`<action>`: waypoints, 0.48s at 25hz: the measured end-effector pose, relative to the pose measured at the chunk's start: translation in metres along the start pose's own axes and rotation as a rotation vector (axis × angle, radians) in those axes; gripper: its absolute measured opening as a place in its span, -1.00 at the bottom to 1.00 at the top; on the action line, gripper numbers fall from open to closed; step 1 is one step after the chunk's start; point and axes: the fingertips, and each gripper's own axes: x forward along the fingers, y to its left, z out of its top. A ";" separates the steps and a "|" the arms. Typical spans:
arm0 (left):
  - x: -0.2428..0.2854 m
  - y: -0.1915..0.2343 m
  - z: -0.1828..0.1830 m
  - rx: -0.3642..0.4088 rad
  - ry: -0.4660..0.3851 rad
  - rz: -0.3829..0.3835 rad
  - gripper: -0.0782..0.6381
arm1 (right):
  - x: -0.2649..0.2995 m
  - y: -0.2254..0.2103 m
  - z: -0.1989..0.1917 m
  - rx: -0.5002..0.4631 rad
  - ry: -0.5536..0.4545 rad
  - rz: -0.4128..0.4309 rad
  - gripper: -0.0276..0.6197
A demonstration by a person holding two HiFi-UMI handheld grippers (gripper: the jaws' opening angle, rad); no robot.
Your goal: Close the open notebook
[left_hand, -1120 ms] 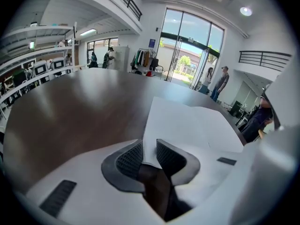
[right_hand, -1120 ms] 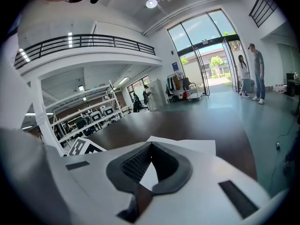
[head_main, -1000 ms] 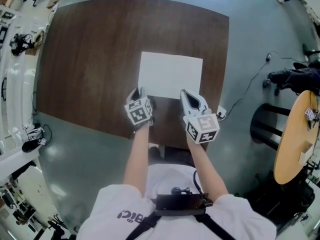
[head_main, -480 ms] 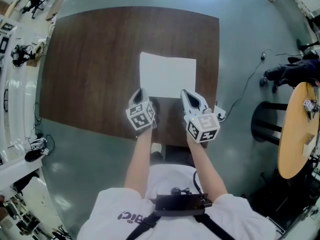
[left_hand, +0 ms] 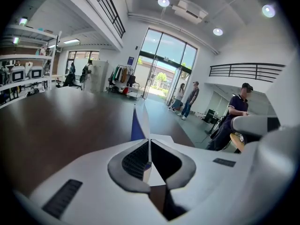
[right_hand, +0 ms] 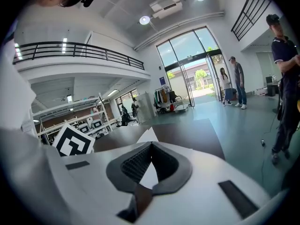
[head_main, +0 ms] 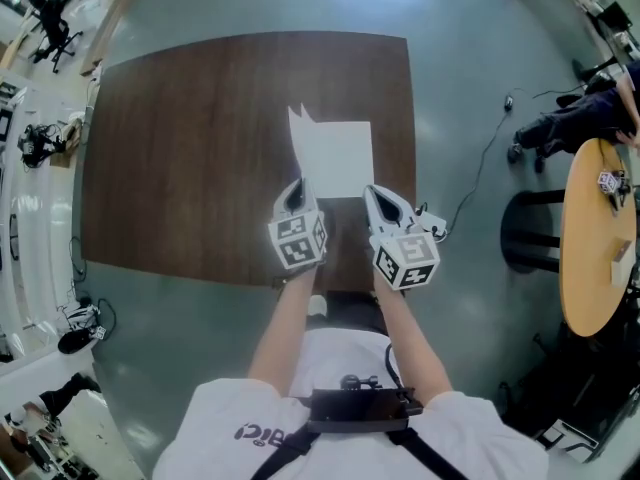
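Observation:
The white notebook (head_main: pixel 342 160) lies open on the dark wooden table (head_main: pixel 190 138), near its front edge. Its left leaf (head_main: pixel 297 140) stands lifted off the table, nearly upright over the spine. My left gripper (head_main: pixel 293 190) is shut on the near edge of that leaf. In the left gripper view the thin leaf (left_hand: pixel 139 124), blue on one side and white on the other, runs straight out from between the closed jaws (left_hand: pixel 149 143). My right gripper (head_main: pixel 373 194) hovers at the notebook's near right corner, shut with nothing in it (right_hand: pixel 151 145); the white page (right_hand: pixel 148 136) shows past its tips.
A round light wooden table (head_main: pixel 592 238) and a black stool (head_main: pixel 528 236) stand on the floor to the right, with a cable (head_main: pixel 478 183) trailing there. Shelves with equipment (head_main: pixel 30 118) line the left. People stand near the glass doors (left_hand: pixel 186 100).
My left gripper closed on the notebook's left leaf and rose, swinging the leaf up and to the right. The notebook now looks narrower. My right gripper shifted slightly.

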 end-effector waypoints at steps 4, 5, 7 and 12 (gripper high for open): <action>0.006 -0.031 -0.002 0.029 0.016 -0.066 -0.72 | -0.010 -0.010 0.003 0.013 -0.021 -0.033 -0.91; 0.008 -0.039 -0.004 0.035 0.023 -0.081 -0.72 | -0.012 -0.014 0.003 0.018 -0.025 -0.043 -0.91; 0.013 -0.054 -0.010 0.048 0.038 -0.108 -0.72 | -0.018 -0.024 0.002 0.031 -0.030 -0.064 -0.91; 0.027 -0.082 -0.026 0.073 0.086 -0.158 -0.72 | -0.027 -0.044 -0.003 0.064 -0.032 -0.102 -0.91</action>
